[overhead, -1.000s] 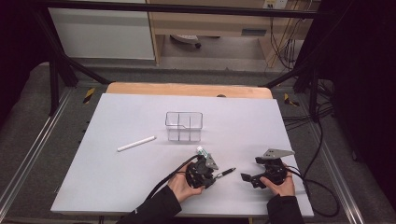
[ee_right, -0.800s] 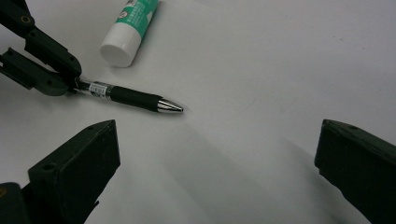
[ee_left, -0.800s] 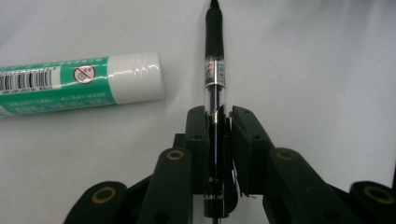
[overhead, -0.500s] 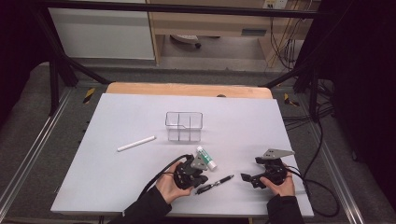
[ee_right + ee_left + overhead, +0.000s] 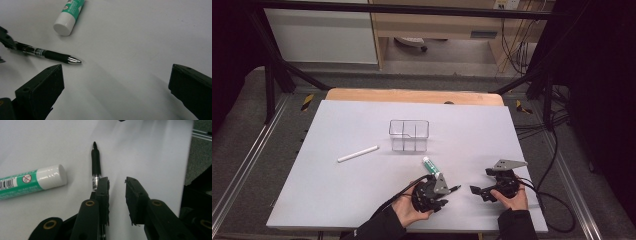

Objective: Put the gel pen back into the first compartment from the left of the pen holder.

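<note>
Near the table's front edge, on the white tabletop (image 5: 362,180), my left gripper (image 5: 117,183) has drawn back since a second ago, jaws part-open, holding nothing; the black ballpoint pen (image 5: 96,167) now lies loose beside the green-and-white glue stick (image 5: 30,181), needing re-gripping. My right gripper (image 5: 115,82) hovers wide open, empty.

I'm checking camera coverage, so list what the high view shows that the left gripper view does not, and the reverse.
High view alone: the clear box, the white stick, the right tongs and both hands. Left gripper view alone: the gap between the left tongs, which stand open, with the pen lying outside, beside one of them, and the print on the glue stick. Both share: pen, glue stick, white table.
</note>
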Action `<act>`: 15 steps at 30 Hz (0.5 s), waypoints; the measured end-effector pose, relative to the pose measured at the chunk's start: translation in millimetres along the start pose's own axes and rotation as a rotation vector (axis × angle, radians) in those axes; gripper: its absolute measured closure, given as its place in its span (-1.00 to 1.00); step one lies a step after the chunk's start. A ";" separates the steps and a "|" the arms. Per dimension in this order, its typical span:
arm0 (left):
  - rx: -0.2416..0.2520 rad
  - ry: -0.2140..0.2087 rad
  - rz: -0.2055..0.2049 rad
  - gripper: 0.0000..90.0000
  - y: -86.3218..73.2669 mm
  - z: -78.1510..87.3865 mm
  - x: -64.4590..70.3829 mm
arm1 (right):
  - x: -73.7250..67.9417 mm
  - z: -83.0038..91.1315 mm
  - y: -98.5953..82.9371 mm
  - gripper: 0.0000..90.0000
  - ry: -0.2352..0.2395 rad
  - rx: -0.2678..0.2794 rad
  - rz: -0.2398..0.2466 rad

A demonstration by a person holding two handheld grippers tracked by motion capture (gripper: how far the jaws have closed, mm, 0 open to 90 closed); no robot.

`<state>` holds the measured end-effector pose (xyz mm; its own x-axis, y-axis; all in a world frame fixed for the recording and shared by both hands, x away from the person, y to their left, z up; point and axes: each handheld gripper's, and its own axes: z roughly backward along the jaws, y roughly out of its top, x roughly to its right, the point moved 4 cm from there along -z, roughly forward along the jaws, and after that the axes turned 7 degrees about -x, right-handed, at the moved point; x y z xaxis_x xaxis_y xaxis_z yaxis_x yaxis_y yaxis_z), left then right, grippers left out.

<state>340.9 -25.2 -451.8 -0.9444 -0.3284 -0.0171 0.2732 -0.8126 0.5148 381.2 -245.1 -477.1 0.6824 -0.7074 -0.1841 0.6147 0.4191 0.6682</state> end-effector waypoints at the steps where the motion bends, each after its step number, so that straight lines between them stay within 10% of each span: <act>1: -0.003 0.005 0.005 0.52 2.3 -2.4 -1.5 | 0.9 0.1 0.2 -0.99 -0.001 0.003 0.008; 15: -0.078 0.020 0.023 0.60 27.0 -31.5 -6.8 | 0.4 1.2 0.6 -0.99 0.003 0.004 -0.001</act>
<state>360.5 -60.0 -464.7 -0.9340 -0.3564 -0.0237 0.3090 -0.8396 0.4468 381.4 -245.9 -475.9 0.6834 -0.7058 -0.1868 0.6134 0.4163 0.6712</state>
